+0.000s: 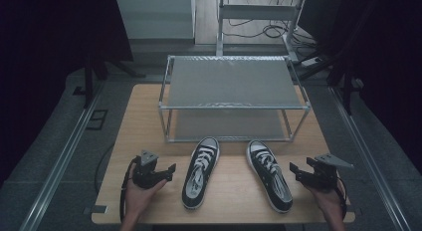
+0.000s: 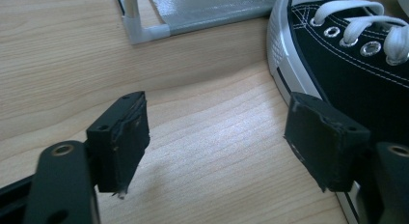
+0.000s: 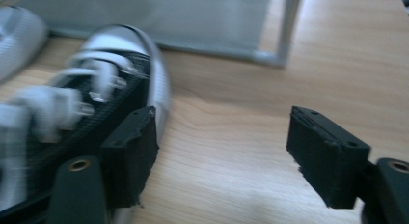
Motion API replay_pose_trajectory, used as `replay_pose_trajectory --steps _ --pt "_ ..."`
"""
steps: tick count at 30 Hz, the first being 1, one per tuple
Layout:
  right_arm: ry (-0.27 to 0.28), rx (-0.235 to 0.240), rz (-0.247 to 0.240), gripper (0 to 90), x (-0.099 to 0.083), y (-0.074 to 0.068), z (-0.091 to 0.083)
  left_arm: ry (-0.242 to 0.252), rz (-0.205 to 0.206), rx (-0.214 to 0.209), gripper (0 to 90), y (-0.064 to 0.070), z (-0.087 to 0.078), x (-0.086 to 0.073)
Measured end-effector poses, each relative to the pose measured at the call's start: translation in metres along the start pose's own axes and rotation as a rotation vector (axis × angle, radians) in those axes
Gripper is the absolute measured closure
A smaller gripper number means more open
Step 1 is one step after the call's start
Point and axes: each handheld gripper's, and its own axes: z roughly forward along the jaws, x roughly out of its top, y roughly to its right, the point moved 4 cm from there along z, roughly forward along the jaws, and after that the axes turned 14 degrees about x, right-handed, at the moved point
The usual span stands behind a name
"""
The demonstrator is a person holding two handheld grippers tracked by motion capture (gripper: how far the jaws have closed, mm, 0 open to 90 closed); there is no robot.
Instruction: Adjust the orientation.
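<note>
Closing either released gripper, left gripper (image 1: 169, 170) or right gripper (image 1: 293, 170), on a sneaker's thin side wall risks tipping left sneaker (image 1: 200, 172) or right sneaker (image 1: 269, 174) on your bench (image 1: 144, 116).

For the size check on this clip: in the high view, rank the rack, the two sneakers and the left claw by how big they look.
1. Metal rack, clearly the largest.
2. Left sneaker and right sneaker: they look alike, a matching pair, so no ranking between them.
3. Left claw, smallest, open beside the left sneaker.

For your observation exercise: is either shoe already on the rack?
No, both shoes lie on the table before the rack.
</note>
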Motion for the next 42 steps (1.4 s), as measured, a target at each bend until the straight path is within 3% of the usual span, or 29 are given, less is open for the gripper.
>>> replay_pose_trajectory --steps 3,4,9,13,18,19,20,21,22,24,25,26,31,32,33,37,42 --pt "0.015 0.035 -0.016 34.8 0.004 -0.009 -0.004 0.010 -0.007 -0.010 26.3 -0.001 -0.003 0.000" --pt "0.029 0.087 -0.049 39.3 0.008 -0.023 -0.009 0.019 -0.007 -0.019 26.3 -0.001 -0.006 0.001" --pt "0.042 0.129 -0.094 44.3 0.014 -0.041 -0.015 0.025 0.002 -0.024 26.4 0.000 -0.009 0.000" --pt "0.023 0.157 -0.122 49.9 0.015 -0.052 -0.013 0.013 0.005 -0.029 27.0 -0.001 -0.011 -0.002" --pt "0.000 0.255 -0.174 70.2 0.017 -0.081 -0.009 0.007 0.000 -0.050 27.7 -0.002 -0.013 -0.002" --pt "0.000 0.255 -0.174 70.2 0.017 -0.081 -0.009 0.012 -0.003 -0.053 27.7 -0.002 -0.015 -0.002" --pt "-0.013 0.313 -0.210 77.6 0.017 -0.100 -0.006 0.023 -0.004 -0.057 27.7 -0.003 -0.018 -0.001" --pt "-0.013 0.313 -0.210 77.6 0.017 -0.100 -0.006 0.023 -0.004 -0.057 27.7 -0.003 -0.018 -0.001" --pt "-0.034 0.358 -0.249 83.6 0.017 -0.121 -0.001 0.032 -0.004 -0.051 27.7 -0.003 -0.021 0.000" --pt "-0.063 0.390 -0.291 86.7 0.015 -0.142 0.005 0.035 -0.001 -0.056 27.7 -0.003 -0.024 0.001" --pt "-0.063 0.390 -0.291 86.7 0.015 -0.142 0.005 0.035 -0.001 -0.056 27.7 -0.003 -0.024 0.001" --pt "-0.096 0.436 -0.317 88.0 0.011 -0.164 0.014 0.042 -0.002 -0.064 27.7 -0.004 -0.027 0.001" --pt "-0.179 0.498 -0.369 88.2 -0.004 -0.214 0.045 0.049 -0.018 -0.071 27.8 -0.005 -0.032 0.002" --pt "-0.179 0.498 -0.369 88.2 -0.004 -0.214 0.045 0.049 -0.018 -0.071 27.8 -0.005 -0.032 0.002" --pt "-0.224 0.503 -0.374 88.7 -0.013 -0.225 0.064 0.052 -0.016 -0.071 27.8 -0.005 -0.032 0.002" --pt "-0.284 0.530 -0.378 89.2 -0.027 -0.236 0.095 0.043 -0.014 -0.078 27.7 -0.004 -0.033 0.002" --pt "-0.297 0.572 -0.378 89.5 -0.028 -0.244 0.117 0.031 -0.016 -0.087 27.9 -0.005 -0.033 0.002"
